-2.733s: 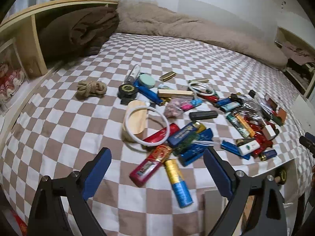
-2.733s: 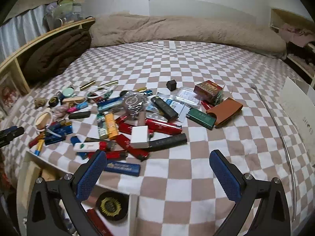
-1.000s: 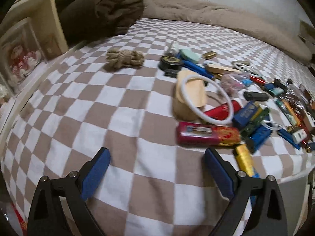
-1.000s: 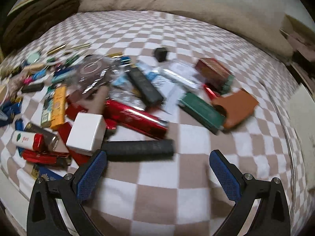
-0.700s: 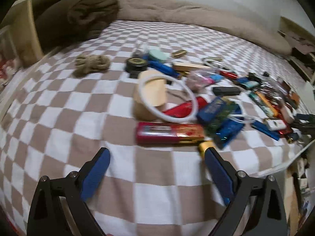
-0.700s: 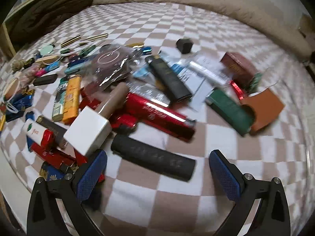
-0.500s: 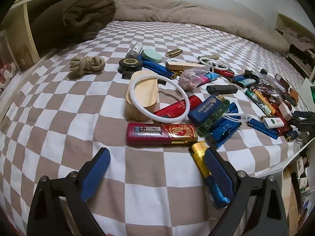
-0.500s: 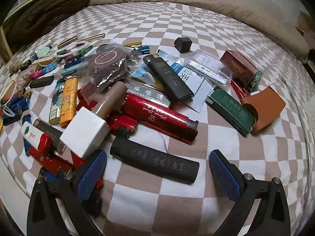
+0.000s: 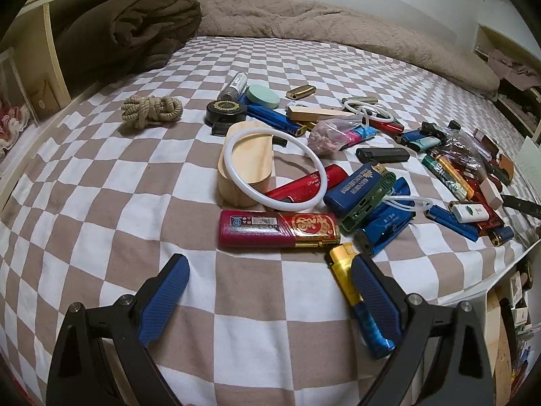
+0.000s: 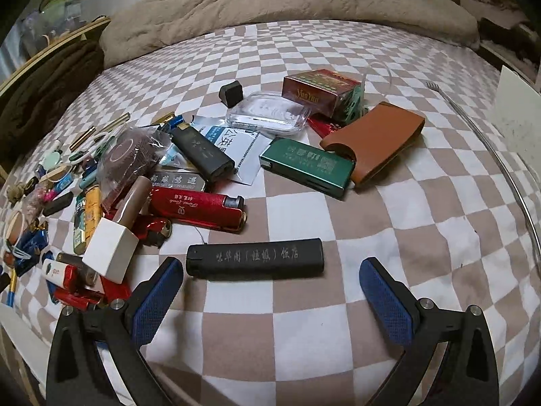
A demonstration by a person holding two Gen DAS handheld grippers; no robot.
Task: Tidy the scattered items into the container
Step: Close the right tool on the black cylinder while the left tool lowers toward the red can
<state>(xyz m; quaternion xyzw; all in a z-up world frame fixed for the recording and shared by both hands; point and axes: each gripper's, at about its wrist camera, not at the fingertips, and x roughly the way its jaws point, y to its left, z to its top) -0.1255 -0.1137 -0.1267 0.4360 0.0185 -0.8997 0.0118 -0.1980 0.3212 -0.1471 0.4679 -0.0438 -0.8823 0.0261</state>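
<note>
Comparing with half a second ago, we see our right gripper (image 10: 267, 282) closer over the black lighter (image 10: 254, 258), now straight between its wide-apart jaws; our left gripper (image 9: 268, 279), jaws equally apart, has barely shifted above the maroon lighter (image 9: 278, 229). Everything lies scattered on a brown-and-white checkered bedsheet (image 9: 111, 203), a beige blanket (image 10: 287, 0) behind. One red box (image 10: 319, 91) reads "YunYan".
</note>
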